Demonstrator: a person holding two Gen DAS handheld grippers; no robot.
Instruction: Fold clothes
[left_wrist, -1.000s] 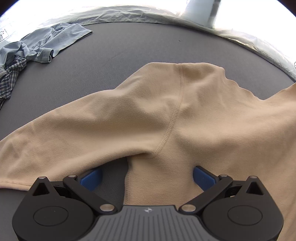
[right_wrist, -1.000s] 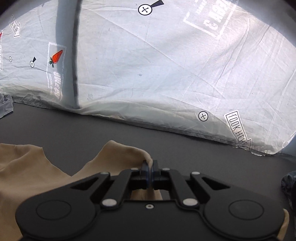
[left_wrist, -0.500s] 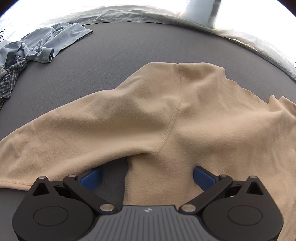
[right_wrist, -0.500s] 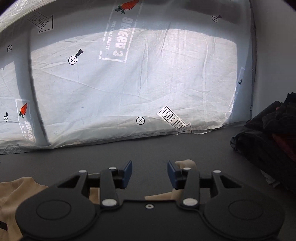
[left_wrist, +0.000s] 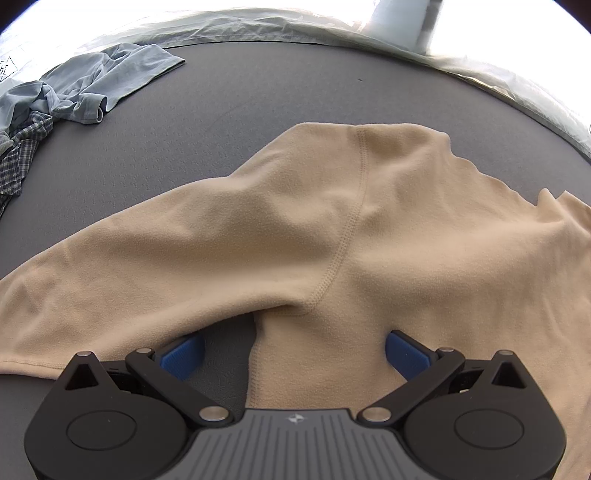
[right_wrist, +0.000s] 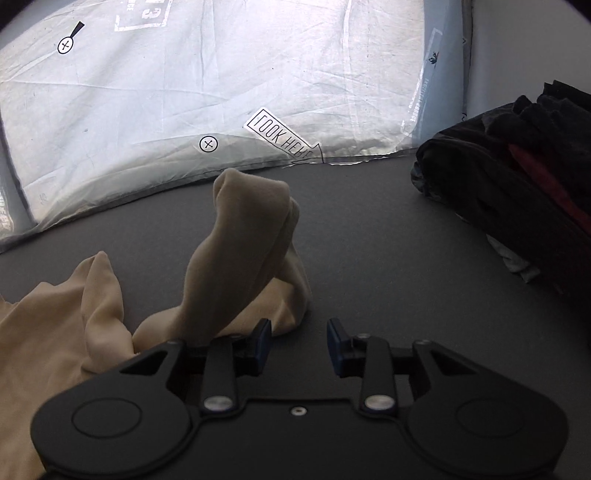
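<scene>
Your dark grey table (left_wrist: 258, 92) carries everything here, so take the beige fleece top (left_wrist: 406, 240) as your landmark. It lies spread across the near half of the table in the left wrist view, body to the right, one sleeve (left_wrist: 129, 280) stretching out to the left, a stitched shoulder seam curving down the middle. Behind it, along the table's far edge, hangs a translucent plastic sheet (right_wrist: 221, 92) printed with crossed circles and an arrow label.

Well to the right of the top, in the right wrist view, sits a pile of dark clothes (right_wrist: 517, 192) with a strip of red showing. Far to the top's left, near the table's far corner, lies a crumpled light blue garment (left_wrist: 110, 81), with a checked shirt (left_wrist: 22, 162) just beside it.

The top's other sleeve (right_wrist: 247, 251) stands bunched up in a twisted peak off the table.

Your left gripper (left_wrist: 293, 349) hovers over the top near the armpit, its jaws wide apart, straddling the fabric edge without pinching it.

Your right gripper (right_wrist: 298, 341) sits just right of the bunched sleeve; its jaws are closing, and only bare table shows between them.
</scene>
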